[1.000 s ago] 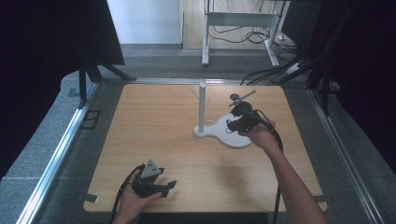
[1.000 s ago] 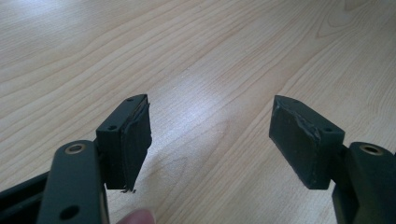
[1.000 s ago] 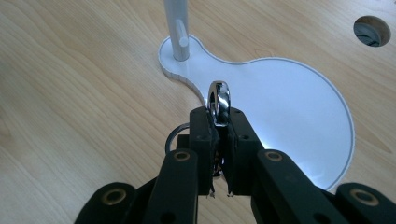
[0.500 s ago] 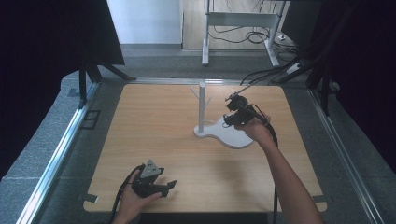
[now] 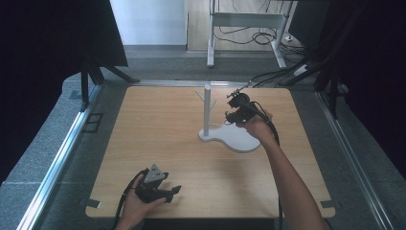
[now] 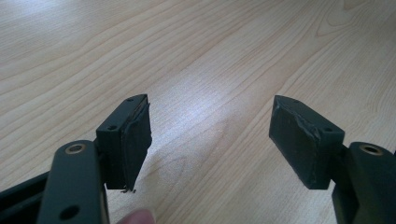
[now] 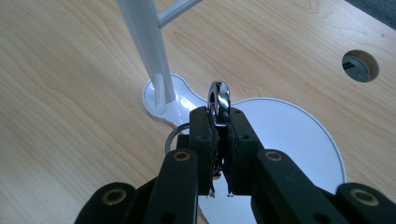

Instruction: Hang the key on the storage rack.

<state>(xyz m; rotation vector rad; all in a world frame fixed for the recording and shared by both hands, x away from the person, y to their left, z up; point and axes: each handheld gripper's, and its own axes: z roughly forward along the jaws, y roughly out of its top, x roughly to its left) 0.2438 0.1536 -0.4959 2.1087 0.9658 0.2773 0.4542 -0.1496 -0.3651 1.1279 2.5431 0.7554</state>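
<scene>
Pinching a small metal ring (image 7: 219,102) edge-on, the right gripper (image 7: 218,122) has its jaws clamped nearly together, pads pressing both flat faces so the ring stands upright w/ its top half poking above the jaw tips. A second, thinner wire loop (image 7: 173,136) peeks out at the left of the jaws; can't tell if it's joined to the ring. In the high view the right gripper (image 5: 238,109) hangs over the white stand (image 5: 207,109), just right of the post and above the base's wide lobe.

Handling, as I judge it: ring is polished chrome, so light, rigid, not fragile, but slick – rubbery pads on smooth rounded metal could let it pivot or squirt out if squeezed off-centre. Best hold is what's shown, across the flat sides low on the band, leaving the open hole free to slip over a peg. Peg tips look thin & angled upward, so approach needs the hole lined up square.

Stand: matte white, prob. painted metal or plastic, round post w/ short slanted pegs, flat kidney-shaped base (image 7: 299,140) w/ a thin raised rim. Table (image 5: 158,129) is pale wood-grain laminate, smooth, slight sheen, w/ a round cable hole (image 7: 360,65) near the far edge.

Left gripper (image 6: 212,140) rests low at the near edge, jaws spread wide, nothing between them; pads dark, foam-like, scuffed at the edges
</scene>
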